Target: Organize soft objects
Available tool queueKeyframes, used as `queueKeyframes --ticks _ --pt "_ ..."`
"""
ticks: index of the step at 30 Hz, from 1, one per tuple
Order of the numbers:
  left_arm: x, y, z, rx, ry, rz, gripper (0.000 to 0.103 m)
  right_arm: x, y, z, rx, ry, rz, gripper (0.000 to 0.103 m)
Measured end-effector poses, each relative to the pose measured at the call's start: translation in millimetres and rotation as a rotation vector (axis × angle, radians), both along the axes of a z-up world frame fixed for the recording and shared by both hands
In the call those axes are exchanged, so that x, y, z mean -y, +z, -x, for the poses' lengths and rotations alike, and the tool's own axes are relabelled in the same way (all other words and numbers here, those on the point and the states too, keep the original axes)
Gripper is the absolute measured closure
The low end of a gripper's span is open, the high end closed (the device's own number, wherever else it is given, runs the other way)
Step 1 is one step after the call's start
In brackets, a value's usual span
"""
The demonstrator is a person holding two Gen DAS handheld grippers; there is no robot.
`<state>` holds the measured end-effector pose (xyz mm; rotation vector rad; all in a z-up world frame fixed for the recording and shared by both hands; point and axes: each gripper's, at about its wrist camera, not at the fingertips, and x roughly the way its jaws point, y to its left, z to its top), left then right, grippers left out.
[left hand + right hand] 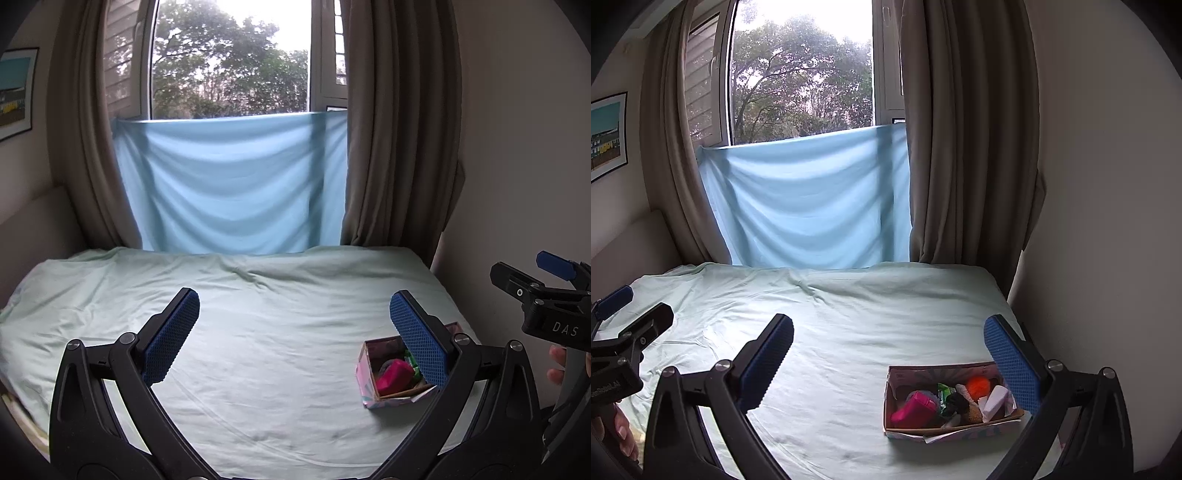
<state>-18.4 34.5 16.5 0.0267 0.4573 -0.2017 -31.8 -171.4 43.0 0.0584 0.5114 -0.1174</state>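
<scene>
A small patterned cardboard box (892, 406) sits on the pale green bed sheet (849, 332) at the right, near the wall. It holds several soft objects: a pink one (912, 408), an orange ball (978, 386), a white piece (995, 402) and a green one (943, 391). The box (364, 373) shows in the left wrist view too, partly behind my right finger, with the pink object (393, 374) inside. My left gripper (294, 321) is open and empty above the bed. My right gripper (888, 345) is open and empty, above and just behind the box.
A light blue cloth (809, 203) hangs over the lower window between brown curtains (960, 147). A white wall (1100, 221) borders the bed on the right. A padded headboard (624, 243) lies left. The other gripper shows at each view's edge.
</scene>
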Motion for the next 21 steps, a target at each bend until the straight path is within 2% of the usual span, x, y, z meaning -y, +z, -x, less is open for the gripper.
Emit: queueKeyframes --ticks 21 --pt "5.1 -0.7 6.4 0.016 0.028 -0.006 0.000 -0.9 -0.2 3.8 0.013 -0.001 -0.006 0.000"
